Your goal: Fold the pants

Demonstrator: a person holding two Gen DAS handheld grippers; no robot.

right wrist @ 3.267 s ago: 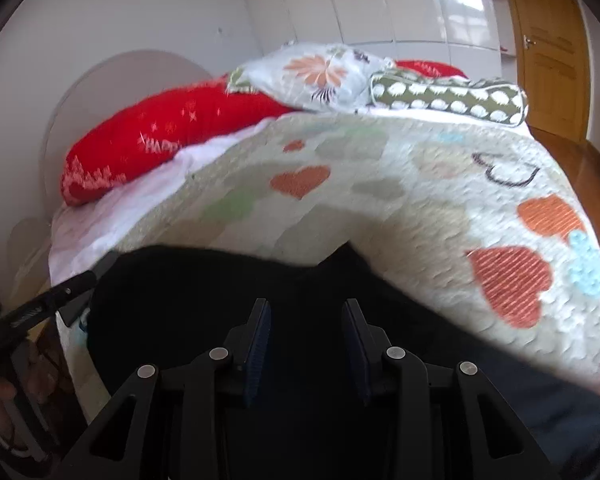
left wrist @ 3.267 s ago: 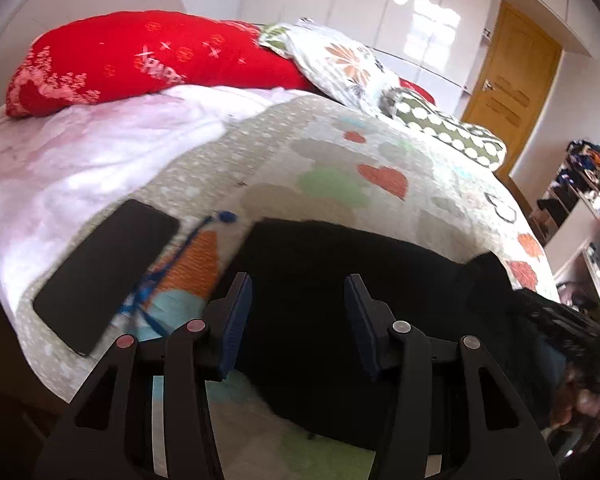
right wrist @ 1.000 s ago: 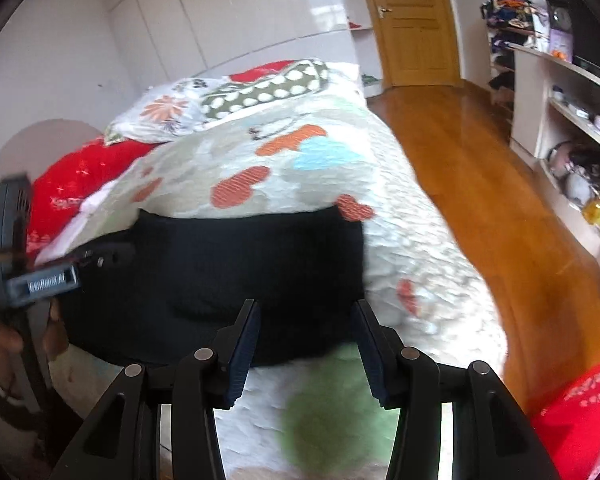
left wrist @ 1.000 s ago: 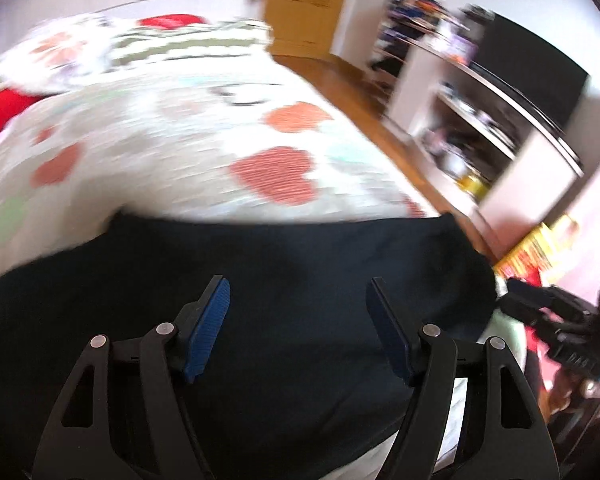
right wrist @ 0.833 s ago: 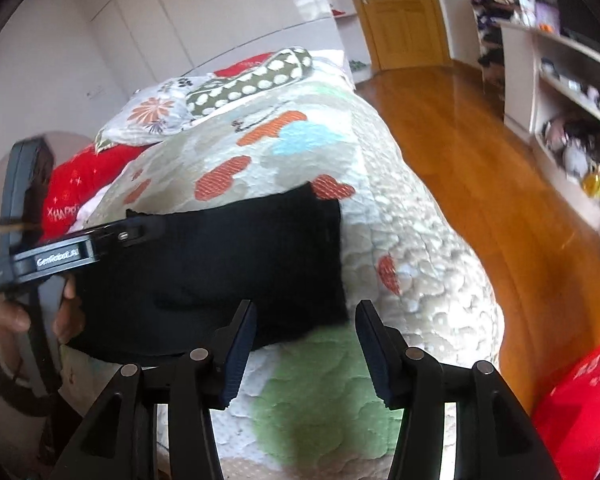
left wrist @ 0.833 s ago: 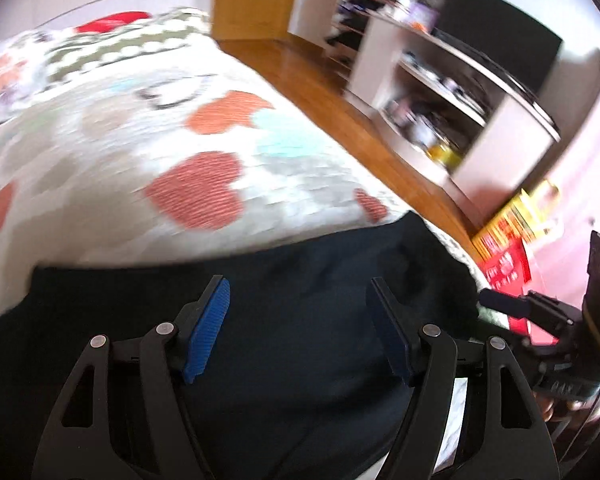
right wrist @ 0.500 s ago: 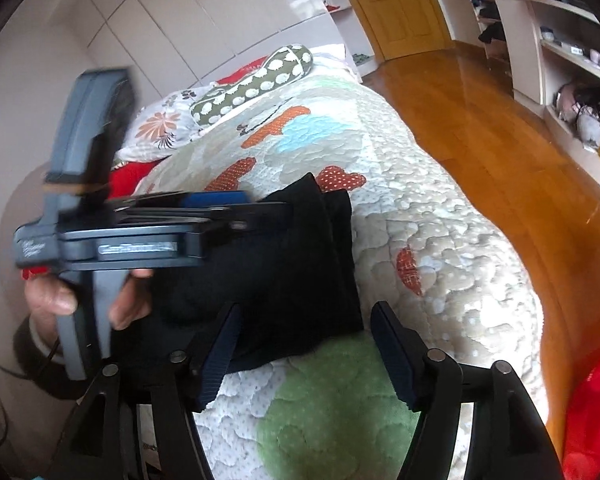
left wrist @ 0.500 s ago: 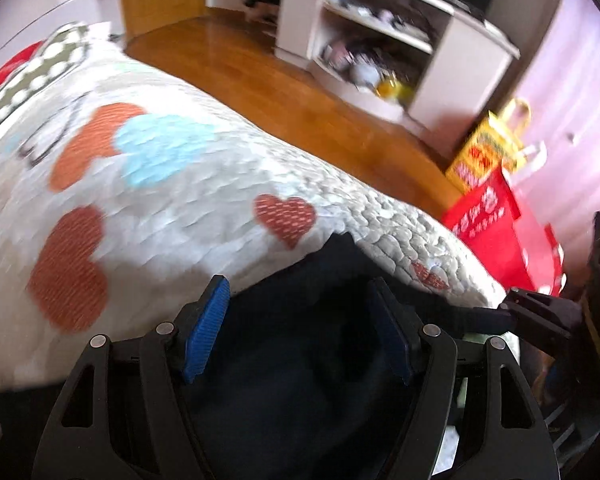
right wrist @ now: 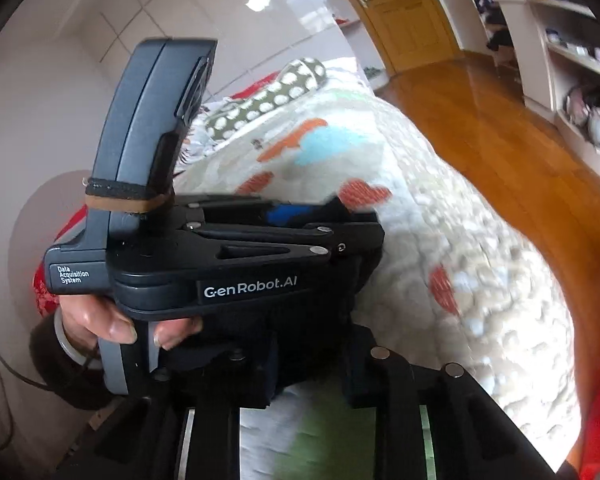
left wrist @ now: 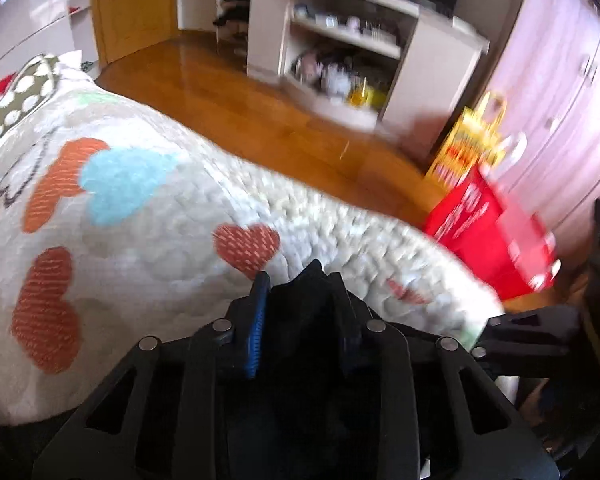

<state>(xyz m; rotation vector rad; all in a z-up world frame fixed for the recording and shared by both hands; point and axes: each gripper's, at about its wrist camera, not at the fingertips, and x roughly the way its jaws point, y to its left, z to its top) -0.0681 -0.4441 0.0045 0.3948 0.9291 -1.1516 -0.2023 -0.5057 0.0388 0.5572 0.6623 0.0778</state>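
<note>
Bedroom, heart-print quilt (left wrist: 148,264) over the bed. Left gripper (left wrist: 300,304), open half a second back, now pinches the black pants (left wrist: 304,300) at their corner near the bed edge. Right gripper (right wrist: 308,384) fingers spread, nothing held, just beside the cloth. Corner secured, so a fold can start.

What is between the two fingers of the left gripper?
In the left wrist view, a bunched end of the black pants sits between the fingers of the left gripper, which are closed on it.
</note>
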